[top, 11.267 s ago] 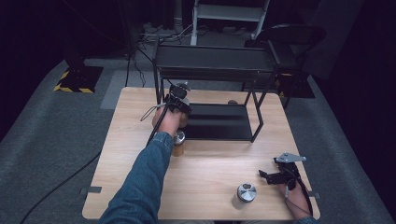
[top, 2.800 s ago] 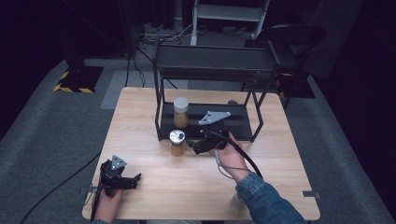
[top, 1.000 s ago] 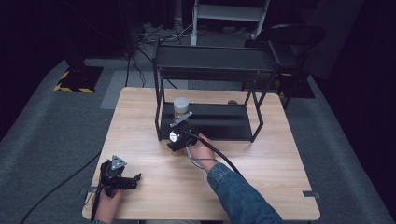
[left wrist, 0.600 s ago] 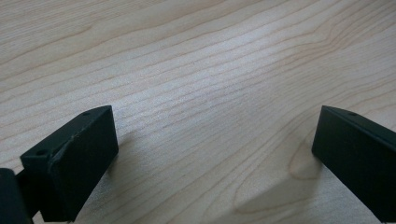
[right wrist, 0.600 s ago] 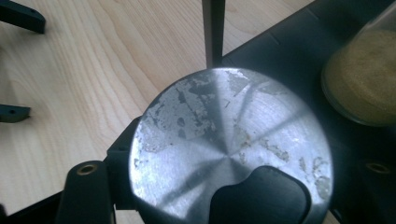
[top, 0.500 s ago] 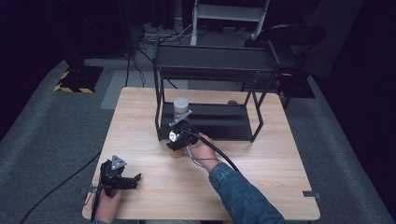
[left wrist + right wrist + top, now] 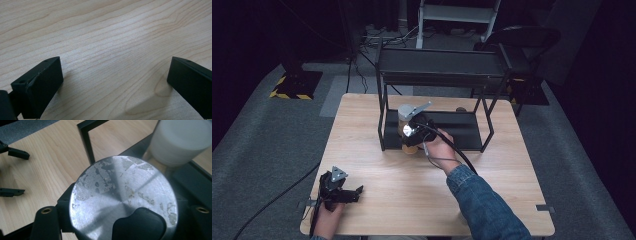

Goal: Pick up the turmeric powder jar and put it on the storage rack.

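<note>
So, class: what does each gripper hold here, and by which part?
The right gripper clamps a silver-lidded jar at its sides just under the lid. The left gripper is open over bare table, holding nothing.

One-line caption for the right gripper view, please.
Right gripper shut on a silver-lidded jar beside the black rack's post, a white-lidded jar behind it.

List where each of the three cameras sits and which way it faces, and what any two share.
High view: above the table, looking forward and down; both forearms, left gripper, right gripper.
Left gripper view: on that gripper, facing bare tabletop between open jaws.
Right gripper view: down on the silver-lidded jar it grips, by the rack.
Shared: high and right views both show jar, rack, white-lidded jar.
</note>
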Available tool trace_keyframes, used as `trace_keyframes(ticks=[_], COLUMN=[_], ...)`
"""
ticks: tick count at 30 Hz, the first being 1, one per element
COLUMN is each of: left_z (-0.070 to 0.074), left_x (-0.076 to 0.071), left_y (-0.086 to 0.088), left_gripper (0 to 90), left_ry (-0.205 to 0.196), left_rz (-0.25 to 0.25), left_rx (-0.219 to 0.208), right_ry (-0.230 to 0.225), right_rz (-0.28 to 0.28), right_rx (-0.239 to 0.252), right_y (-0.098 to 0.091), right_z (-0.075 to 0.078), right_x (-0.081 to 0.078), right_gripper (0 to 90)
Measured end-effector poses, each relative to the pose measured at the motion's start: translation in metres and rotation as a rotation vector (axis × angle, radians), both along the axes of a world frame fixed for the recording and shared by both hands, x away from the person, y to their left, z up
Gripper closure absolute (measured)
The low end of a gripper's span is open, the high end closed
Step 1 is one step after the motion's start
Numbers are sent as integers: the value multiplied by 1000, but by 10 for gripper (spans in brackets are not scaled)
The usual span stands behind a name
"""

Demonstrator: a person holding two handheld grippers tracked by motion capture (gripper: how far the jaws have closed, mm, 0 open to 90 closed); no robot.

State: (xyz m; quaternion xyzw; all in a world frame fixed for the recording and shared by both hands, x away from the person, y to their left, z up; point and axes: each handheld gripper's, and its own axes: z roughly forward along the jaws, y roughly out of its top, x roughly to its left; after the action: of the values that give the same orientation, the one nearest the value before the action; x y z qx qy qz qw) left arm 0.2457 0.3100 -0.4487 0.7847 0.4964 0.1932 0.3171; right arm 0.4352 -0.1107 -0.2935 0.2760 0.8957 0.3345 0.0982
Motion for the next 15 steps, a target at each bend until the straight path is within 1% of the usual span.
trace_keyframes(ticks=[3, 8, 11, 15], left_z=[0, 0, 0, 0], left_x=[0, 1, 2, 1], left_y=[-1, -2, -3, -3], left_gripper=[2, 2, 2, 2], left_ry=[1, 0, -2, -2], left_rz=[2, 3, 6, 8], left_rx=[1, 4, -1, -2], right_ry=[-17, -19, -20, -17], right_rz=[-23, -62, -88, -117], right_rx=[-10, 0, -8, -13], right_y=[-4, -15, -19, -23], right_z=[9, 18, 20, 18], right_x=[2, 10, 16, 26], right_gripper=[311, 311, 311, 311])
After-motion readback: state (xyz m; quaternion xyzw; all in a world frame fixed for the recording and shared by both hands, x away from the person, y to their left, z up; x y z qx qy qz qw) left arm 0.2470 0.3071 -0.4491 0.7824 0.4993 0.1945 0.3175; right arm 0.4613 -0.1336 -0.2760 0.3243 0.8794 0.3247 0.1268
